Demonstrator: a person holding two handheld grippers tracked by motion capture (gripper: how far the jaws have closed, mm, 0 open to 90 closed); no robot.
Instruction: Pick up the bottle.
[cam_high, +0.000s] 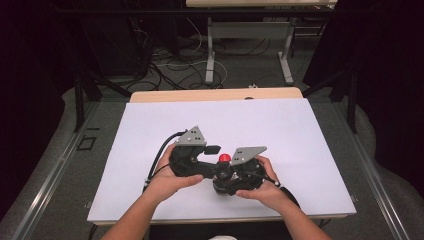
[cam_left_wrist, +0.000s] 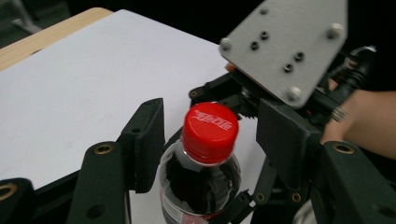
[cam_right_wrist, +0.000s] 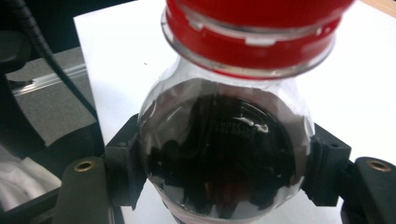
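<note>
A clear bottle (cam_right_wrist: 224, 158) of dark drink with a red cap (cam_left_wrist: 210, 133) stands upright on the white table (cam_high: 280, 135), near its front middle. My right gripper (cam_right_wrist: 224, 177) is shut on the bottle's rounded shoulder, one pad pressing on each side. My left gripper (cam_left_wrist: 212, 140) is open around the cap, with a gap between each pad and the cap. In the high view the red cap (cam_high: 224, 158) shows between the left gripper (cam_high: 215, 160) and the right gripper (cam_high: 227, 177), both held by the person's hands. The bottle's lower body is hidden by the grippers.
The right gripper's grey plate (cam_left_wrist: 285, 46) and the person's hand (cam_left_wrist: 359, 121) sit close behind the bottle. A wooden strip (cam_high: 215, 94) runs along the table's far edge. Beyond lie cables (cam_high: 170, 65) on the floor and another table's legs (cam_high: 210, 55).
</note>
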